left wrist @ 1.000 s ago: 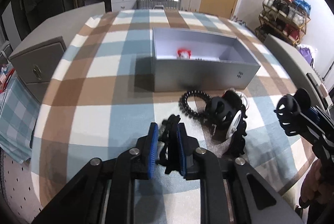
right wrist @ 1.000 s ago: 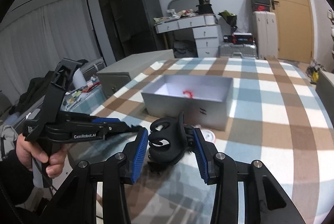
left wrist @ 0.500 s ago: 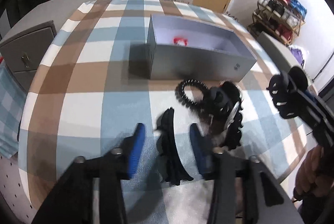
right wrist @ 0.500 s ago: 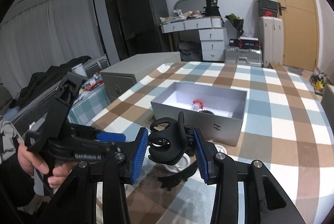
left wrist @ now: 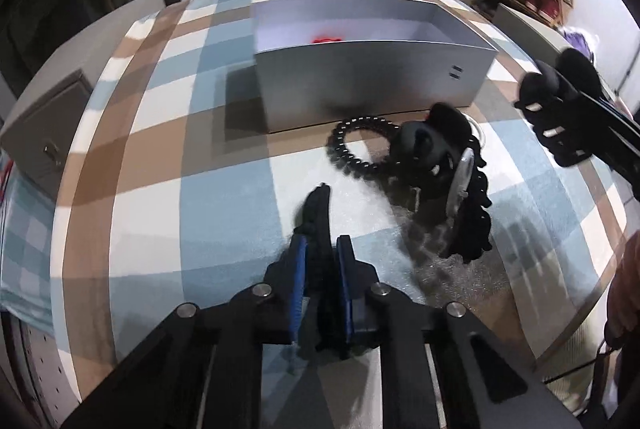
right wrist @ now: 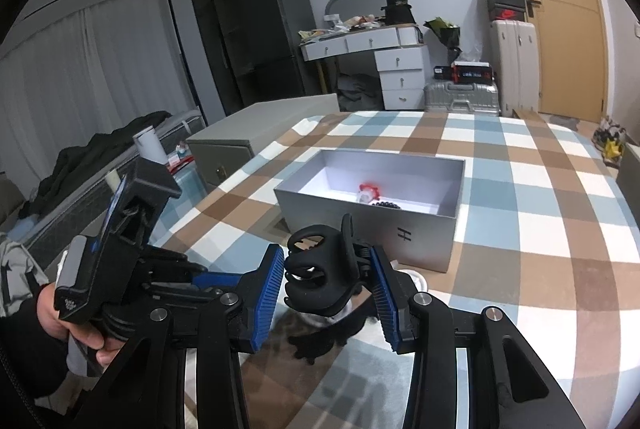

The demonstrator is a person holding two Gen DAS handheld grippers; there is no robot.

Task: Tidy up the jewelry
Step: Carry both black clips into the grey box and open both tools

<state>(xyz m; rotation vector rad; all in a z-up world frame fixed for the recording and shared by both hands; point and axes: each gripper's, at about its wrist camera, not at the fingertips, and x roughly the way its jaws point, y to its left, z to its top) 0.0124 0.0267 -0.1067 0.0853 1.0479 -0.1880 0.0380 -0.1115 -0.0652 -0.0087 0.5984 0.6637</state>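
Note:
My left gripper (left wrist: 321, 249) is shut on a long black hair clip (left wrist: 318, 213) low over the checked tablecloth. My right gripper (right wrist: 326, 271) is shut on a black claw clip (right wrist: 320, 269), held in the air; it also shows at the right of the left wrist view (left wrist: 560, 117). An open grey box (left wrist: 372, 85) stands ahead on the table, with a red ornament (right wrist: 368, 188) and dark beads (right wrist: 386, 205) inside. A black spiral hair tie (left wrist: 352, 145) and a heap of black clips (left wrist: 452, 185) lie in front of the box.
The table edge (left wrist: 600, 293) curves close on the right. A grey cabinet (right wrist: 256, 137) stands beside the table on the left. A desk with drawers (right wrist: 400, 69) and suitcases stand at the far wall.
My left gripper opened around the long black clip, then shut on it again farther along it. My right gripper rose with the claw clip and came nearer the box.

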